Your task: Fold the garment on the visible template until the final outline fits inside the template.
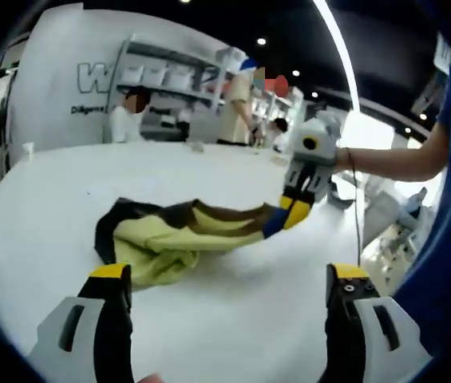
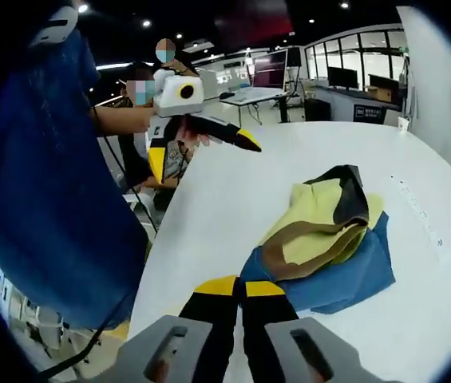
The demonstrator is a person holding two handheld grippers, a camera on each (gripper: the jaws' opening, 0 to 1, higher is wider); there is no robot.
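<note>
- One garment (image 1: 179,236) lies crumpled on one white table (image 1: 233,319): yellow, brown, black and blue cloth in a loose heap.
- Two grippers are in play. In the left gripper view the left gripper (image 1: 229,275) hangs over the near part of the table with its yellow-tipped jaws wide apart and nothing between them; the garment lies just beyond them.
- In that same view the right gripper (image 1: 286,214) comes in from the right, held by a bare forearm (image 1: 393,162), its black-and-yellow tips pinching the right end of the garment, which is drawn out to a point there.
- In the right gripper view the right gripper (image 2: 243,286) has its jaws pressed together at the near blue edge of the garment (image 2: 329,239) (the cloth seems nipped between the tips).
- That view adds the blue panel spread under the yellow and brown layers, which the left gripper view barely gives, and the left gripper (image 2: 201,148) raised to the far left, off the cloth, its jaws spread.
- A blue sleeve (image 2: 45,175) covers the left of the right gripper view.
- Three people (image 1: 241,96) stand at the far shelves in the left gripper view (faces patched); desks and monitors (image 2: 345,78) stand far off in the other.
</note>
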